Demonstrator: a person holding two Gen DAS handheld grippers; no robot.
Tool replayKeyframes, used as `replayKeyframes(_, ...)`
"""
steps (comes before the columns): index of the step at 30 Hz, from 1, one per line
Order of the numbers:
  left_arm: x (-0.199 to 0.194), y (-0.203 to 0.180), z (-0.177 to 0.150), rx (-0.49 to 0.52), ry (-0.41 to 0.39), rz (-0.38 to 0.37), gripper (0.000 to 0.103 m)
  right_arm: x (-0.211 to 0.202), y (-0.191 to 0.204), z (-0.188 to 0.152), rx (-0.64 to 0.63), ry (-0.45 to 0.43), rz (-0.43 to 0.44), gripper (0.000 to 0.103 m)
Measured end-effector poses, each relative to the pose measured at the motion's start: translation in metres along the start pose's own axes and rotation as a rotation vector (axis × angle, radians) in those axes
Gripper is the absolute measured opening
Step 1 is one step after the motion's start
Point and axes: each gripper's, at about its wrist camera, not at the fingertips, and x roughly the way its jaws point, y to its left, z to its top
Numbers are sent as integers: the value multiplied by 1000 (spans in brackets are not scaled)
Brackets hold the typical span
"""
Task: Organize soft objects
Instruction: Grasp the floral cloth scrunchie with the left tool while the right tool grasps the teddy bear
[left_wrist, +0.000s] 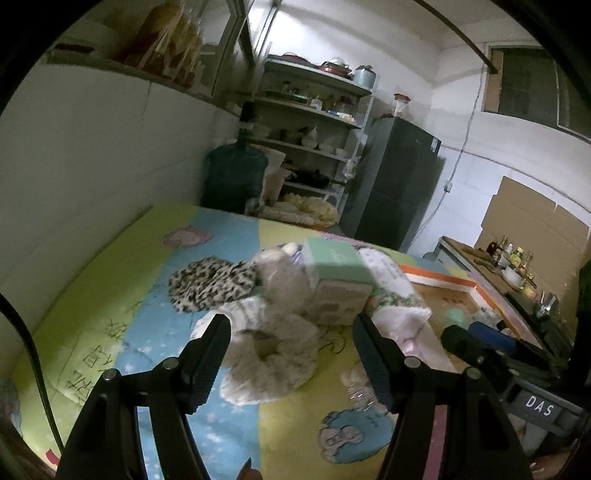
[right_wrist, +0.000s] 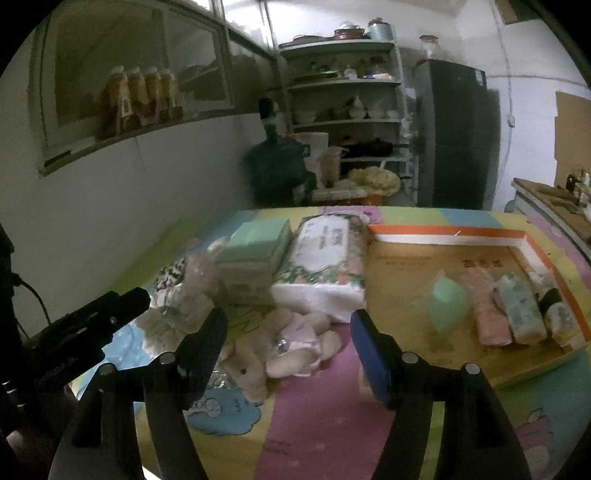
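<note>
Orange-rimmed tray (right_wrist: 447, 232) holds a green pouch (right_wrist: 448, 301) and three small packs (right_wrist: 517, 314) — both grippers (left_wrist: 291, 354) (right_wrist: 288, 350) spread, empty.

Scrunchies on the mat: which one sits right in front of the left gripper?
The fluffy cream scrunchie, lying between the open fingers of the left gripper. The leopard-print scrunchie lies farther back, beside the mint-lidded box.

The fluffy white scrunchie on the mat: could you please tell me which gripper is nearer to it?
Left. The left gripper is open directly around the fluffy white scrunchie; the right gripper is off to its right, over a small plush toy.
</note>
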Motion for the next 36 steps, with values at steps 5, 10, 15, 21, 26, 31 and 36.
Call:
replayKeyframes(5,8,14,-8,-19,35,16,68,8,4,-4,3,19,8,71)
replayKeyframes(10,20,28,-16,-48,75,55,68,15,6,-8,5,39,9,71)
replayKeyframes(15,33,40,-22,-78,124,83,68,22,8,-12,10,56,12,71)
replayKeyframes(21,42,46,-31,-98,174,75,46,28,9,-14,9,72,15,71)
replayKeyframes(26,42,48,-34,-101,170,42,17,33,8,-21,21,95,30,71)
replayKeyframes(31,31,49,-33,-106,110,23,10,36,10,-32,55,104,43,71)
replayKeyframes(36,9,50,-23,-103,12,17,9,35,10,-40,98,109,81,71)
